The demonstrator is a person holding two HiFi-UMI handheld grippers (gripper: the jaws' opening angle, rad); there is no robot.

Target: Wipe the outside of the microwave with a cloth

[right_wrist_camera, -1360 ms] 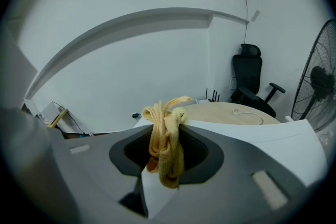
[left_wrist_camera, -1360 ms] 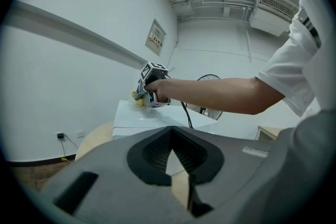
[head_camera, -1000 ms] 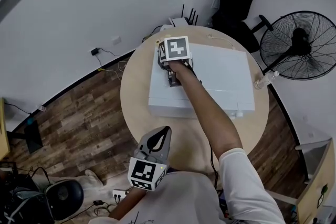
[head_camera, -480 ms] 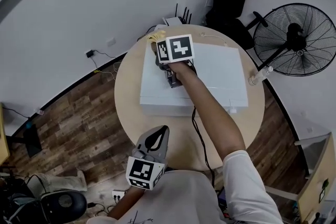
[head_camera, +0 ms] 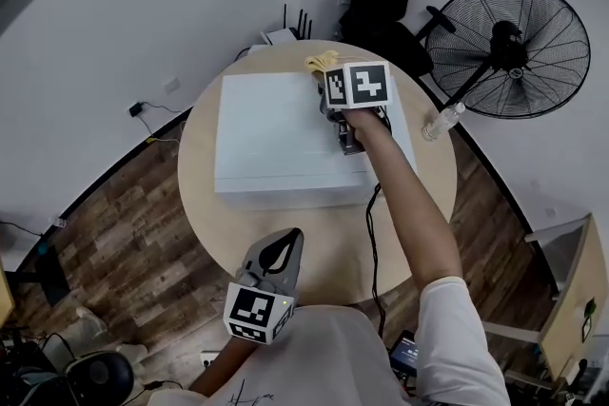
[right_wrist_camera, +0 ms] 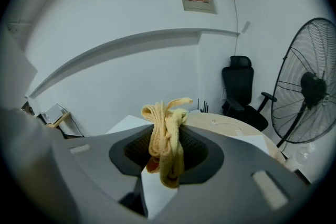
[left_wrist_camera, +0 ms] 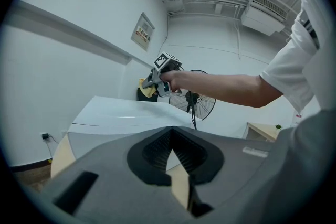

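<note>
The person's right arm (head_camera: pixel 400 204) reached straight out from the lower right of the frame, crossing the top of the white microwave (head_camera: pixel 276 133) on the round table (head_camera: pixel 333 242). The right gripper (head_camera: pixel 328 71) was at the far right part of the microwave's top, upper centre of the frame, its jaws clamped on a bunched yellow cloth (head_camera: pixel 321 60). The left gripper (head_camera: pixel 285 247) hung low at bottom centre, its jaws closed together on nothing and pointing toward the microwave.

Microwave (head_camera: pixel 285 133) sits on table (head_camera: pixel 333 242), fan (head_camera: pixel 504 48) to its right.
</note>
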